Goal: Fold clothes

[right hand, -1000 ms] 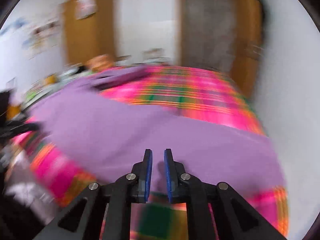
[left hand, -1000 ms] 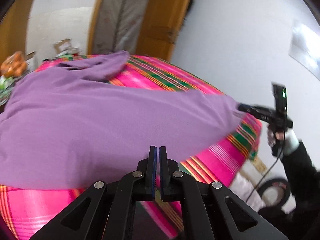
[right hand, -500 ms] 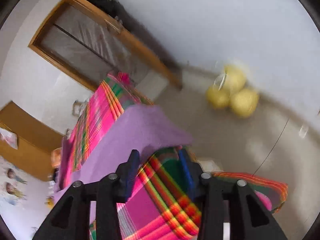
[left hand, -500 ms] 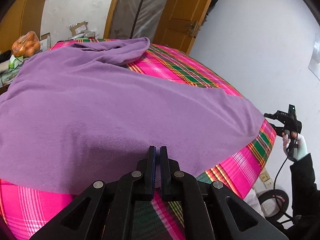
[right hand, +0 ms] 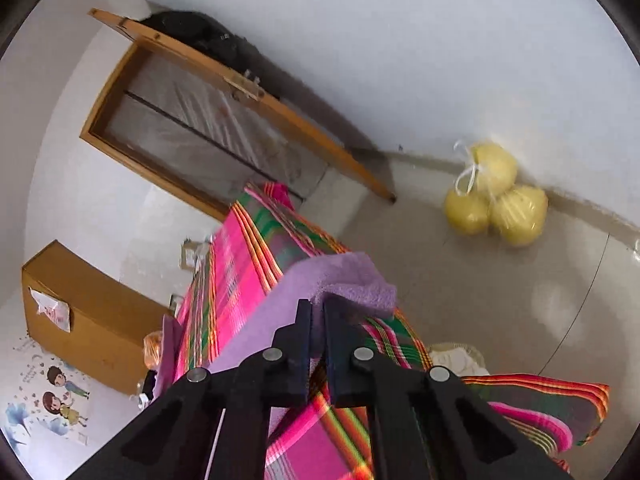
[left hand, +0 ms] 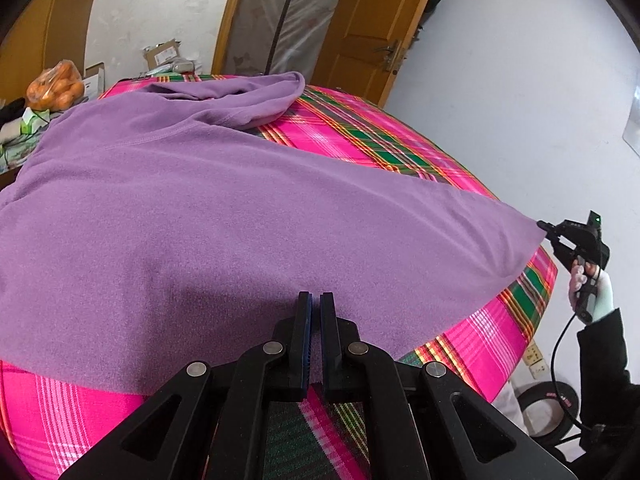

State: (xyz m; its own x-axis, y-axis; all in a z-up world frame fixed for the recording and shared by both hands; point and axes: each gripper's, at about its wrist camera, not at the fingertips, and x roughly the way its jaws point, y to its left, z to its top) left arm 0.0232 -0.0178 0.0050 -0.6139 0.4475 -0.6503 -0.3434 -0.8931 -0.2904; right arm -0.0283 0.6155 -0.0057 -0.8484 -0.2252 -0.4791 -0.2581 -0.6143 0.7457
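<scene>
Purple garment (left hand: 248, 208) lies spread over the plaid bedcover (left hand: 360, 140) — left gripper (left hand: 316, 300) clamps its near hem, right gripper (right hand: 317, 307) closing (jaws pinching a corner).

cut off: purple garment (left hand: 224, 216) at left frame edge | hidden: its near hem behind left gripper (left hand: 316, 312) | too small: wall stickers (right hand: 60, 392), lower left
</scene>
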